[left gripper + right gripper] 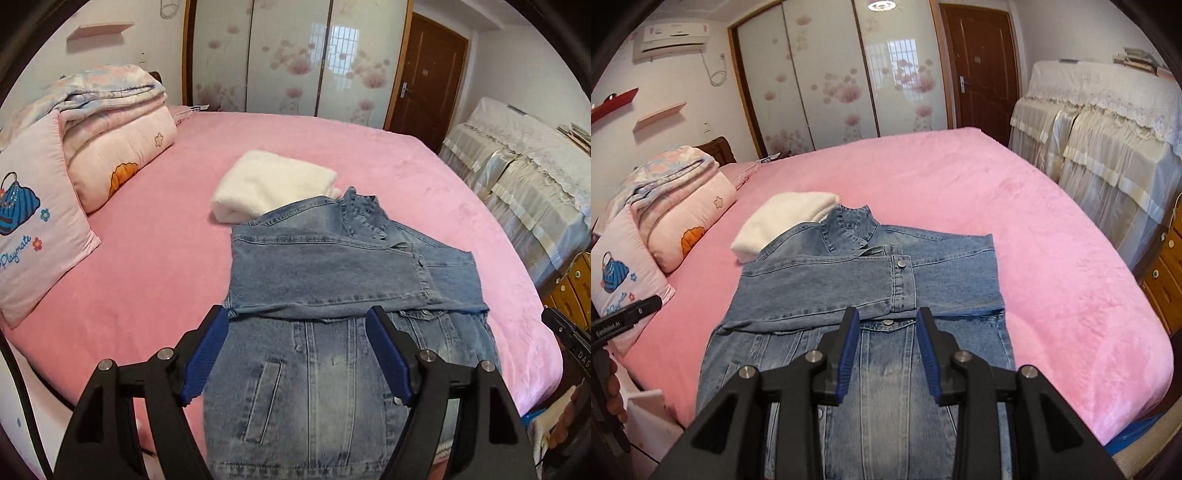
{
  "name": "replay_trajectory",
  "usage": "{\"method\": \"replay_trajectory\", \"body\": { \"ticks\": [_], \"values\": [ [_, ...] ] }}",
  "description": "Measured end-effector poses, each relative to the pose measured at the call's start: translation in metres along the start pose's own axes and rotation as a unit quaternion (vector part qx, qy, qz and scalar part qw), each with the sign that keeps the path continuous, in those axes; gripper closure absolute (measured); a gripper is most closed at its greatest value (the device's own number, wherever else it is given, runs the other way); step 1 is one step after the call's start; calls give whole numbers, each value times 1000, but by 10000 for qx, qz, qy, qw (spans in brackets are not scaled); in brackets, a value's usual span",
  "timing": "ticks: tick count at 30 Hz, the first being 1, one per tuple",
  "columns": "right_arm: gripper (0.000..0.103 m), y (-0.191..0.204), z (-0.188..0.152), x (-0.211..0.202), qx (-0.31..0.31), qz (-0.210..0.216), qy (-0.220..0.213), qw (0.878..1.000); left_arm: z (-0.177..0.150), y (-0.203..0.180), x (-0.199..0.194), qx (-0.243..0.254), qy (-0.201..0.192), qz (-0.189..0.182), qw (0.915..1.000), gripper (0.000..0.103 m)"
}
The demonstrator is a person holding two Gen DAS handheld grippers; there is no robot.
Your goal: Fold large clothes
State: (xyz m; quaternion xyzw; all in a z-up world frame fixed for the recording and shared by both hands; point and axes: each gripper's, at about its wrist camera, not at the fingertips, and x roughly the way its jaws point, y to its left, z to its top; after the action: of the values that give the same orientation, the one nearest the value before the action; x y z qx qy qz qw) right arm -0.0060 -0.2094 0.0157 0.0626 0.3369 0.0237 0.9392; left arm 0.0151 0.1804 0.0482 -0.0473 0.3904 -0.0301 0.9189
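Denim jacket (332, 280) sleeves folded in (2 crossed). Left gripper (297, 317) wide open, right gripper (886, 317) part open, both empty. Next: grab hem, fold up.

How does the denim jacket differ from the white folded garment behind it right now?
The denim jacket is blue and only partly folded, sleeves crossed over its chest and hem still extended; the white garment is already a compact bundle. The jacket covers far more bed and its shoulder overlaps the white garment's near edge. Both lie on the pink bedspread, ungripped.
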Motion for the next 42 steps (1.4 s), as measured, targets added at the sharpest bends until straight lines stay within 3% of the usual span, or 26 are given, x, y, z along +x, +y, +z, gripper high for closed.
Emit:
{"method": "replay_trajectory", "body": {
  "ticks": [7,13,22,25,30,42],
  "values": [
    [71,-2,-33,-24,-393,47,95,9992,-47,21,-6,122,230,9,9997,27],
    [71,-19,-79,-20,-582,127,450,9972,-110,61,37,38,1133,-56,9935,28],
    [71,-79,-136,8,-543,177,985,9935,-160,98,101,-52,2006,-81,9796,28],
    [71,-118,-153,24,-111,136,1370,9904,-175,98,113,84,2257,-3,9742,28],
    [71,-156,-180,43,373,304,1867,9812,-187,103,118,-15,2351,-98,9719,27],
    [65,-171,-204,67,898,860,2317,9648,-199,131,121,-301,2533,-402,9661,22]
  ]
}}
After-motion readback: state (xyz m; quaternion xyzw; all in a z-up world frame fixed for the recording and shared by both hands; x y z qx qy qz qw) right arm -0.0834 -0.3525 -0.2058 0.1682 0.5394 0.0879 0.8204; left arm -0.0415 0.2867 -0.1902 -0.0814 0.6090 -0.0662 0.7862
